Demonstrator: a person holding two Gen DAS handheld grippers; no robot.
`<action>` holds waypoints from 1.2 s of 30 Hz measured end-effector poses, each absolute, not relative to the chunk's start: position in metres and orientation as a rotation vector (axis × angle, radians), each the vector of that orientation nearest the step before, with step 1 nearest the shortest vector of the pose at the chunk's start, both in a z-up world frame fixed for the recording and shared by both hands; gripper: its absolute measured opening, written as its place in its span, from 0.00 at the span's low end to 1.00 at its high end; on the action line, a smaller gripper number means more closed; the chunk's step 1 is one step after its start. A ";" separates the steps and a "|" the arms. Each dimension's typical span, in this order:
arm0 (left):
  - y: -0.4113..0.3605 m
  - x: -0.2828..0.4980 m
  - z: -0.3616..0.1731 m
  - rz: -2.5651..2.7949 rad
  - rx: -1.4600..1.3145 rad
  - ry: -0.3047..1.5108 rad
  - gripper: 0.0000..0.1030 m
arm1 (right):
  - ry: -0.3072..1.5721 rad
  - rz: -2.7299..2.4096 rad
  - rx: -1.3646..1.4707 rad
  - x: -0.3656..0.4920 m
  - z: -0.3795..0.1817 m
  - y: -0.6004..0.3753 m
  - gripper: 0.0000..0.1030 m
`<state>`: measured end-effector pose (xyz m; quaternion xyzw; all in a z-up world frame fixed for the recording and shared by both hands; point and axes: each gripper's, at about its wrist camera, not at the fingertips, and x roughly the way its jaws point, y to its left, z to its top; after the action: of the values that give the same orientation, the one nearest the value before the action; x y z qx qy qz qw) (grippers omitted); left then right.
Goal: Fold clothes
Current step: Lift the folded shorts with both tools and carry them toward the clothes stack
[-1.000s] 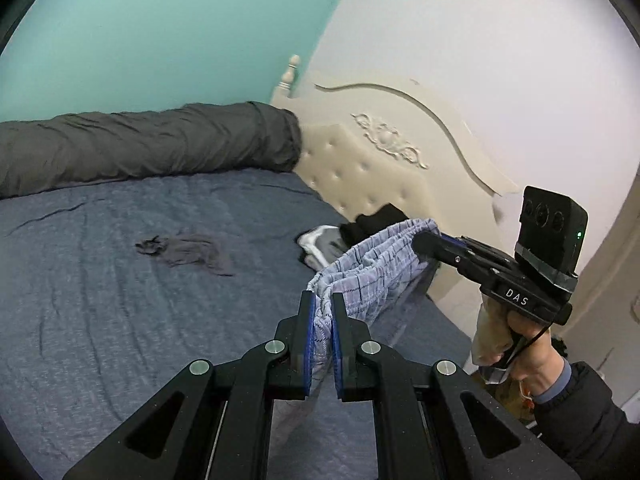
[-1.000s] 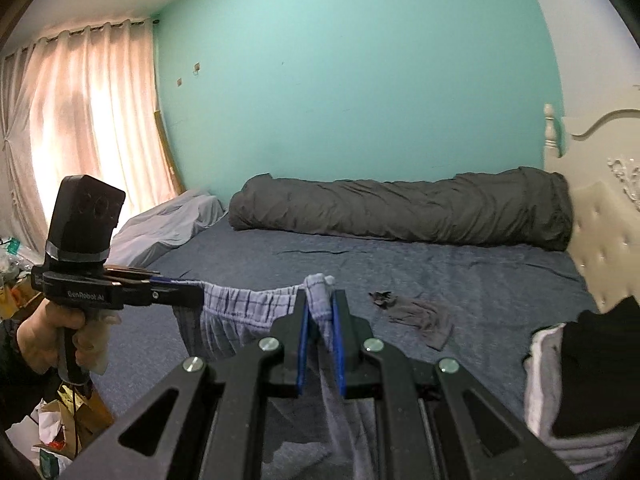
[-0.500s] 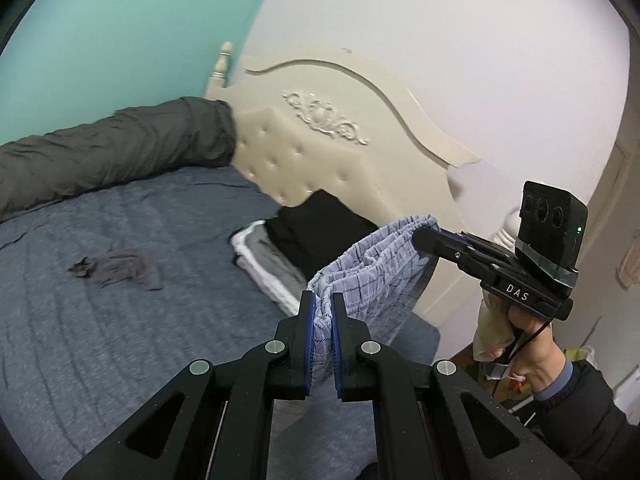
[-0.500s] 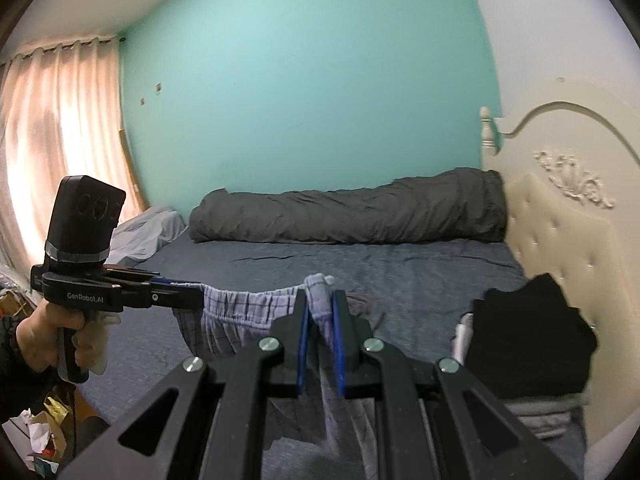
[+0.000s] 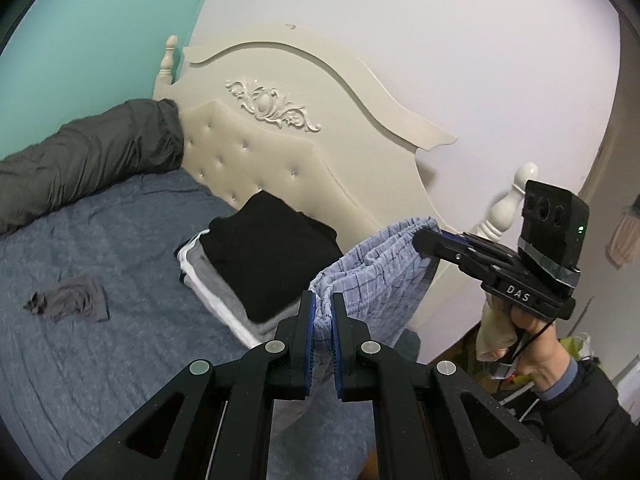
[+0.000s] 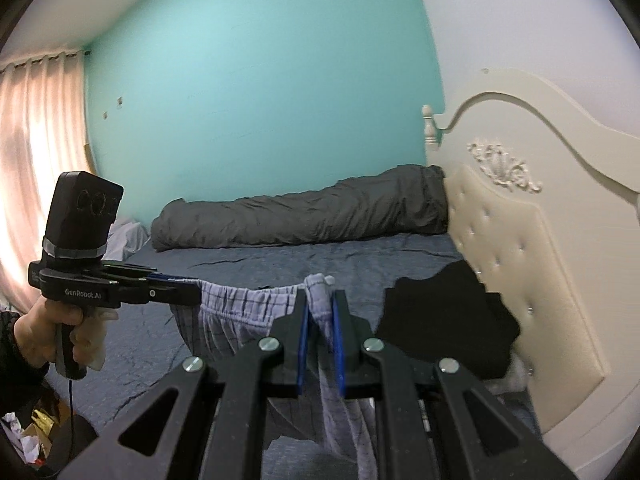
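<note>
Between both tools | plaid shorts (image 5: pixel 372 276) stretched, each tool clamping waistband

A bedroom in someone's home. A wide bed (image 6: pixel 360 256) with a rumpled blue-grey sheet fills the middle, a rolled dark grey duvet (image 6: pixel 304 212) lying along its far side against a turquoise wall (image 6: pixel 248 92). On the right stands a cream tufted headboard (image 5: pixel 280 148) with carved scrollwork. Pale curtains (image 6: pixel 36 152) glow at far left, and folded clothes (image 5: pixel 264 256) are stacked near the headboard.

Folded stack (image 5: pixel 264 264) on bed (image 5: pixel 120 360) before headboard (image 5: pixel 280 152); rolled duvet (image 5: pixel 88 152) behind.
</note>
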<state>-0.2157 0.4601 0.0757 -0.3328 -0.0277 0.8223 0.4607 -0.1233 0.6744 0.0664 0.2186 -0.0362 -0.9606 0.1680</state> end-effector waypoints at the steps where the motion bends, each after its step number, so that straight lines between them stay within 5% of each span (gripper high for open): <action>1: 0.467 -0.220 0.077 2.019 -0.820 -0.075 0.07 | -0.100 -2.741 0.623 -0.124 0.067 0.679 0.10; 20: 0.571 -0.320 0.090 2.014 -0.869 -0.055 0.07 | -0.114 -2.831 0.662 -0.205 0.083 0.770 0.10; 36: 0.619 -0.456 0.037 2.079 -0.992 -0.012 0.07 | -0.072 -2.856 0.860 -0.356 0.031 0.809 0.10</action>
<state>-0.4559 0.6188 0.0374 -0.3935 -0.0049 0.8245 0.4067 -0.3558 0.8090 0.0315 0.2873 -0.0242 -0.9543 0.0792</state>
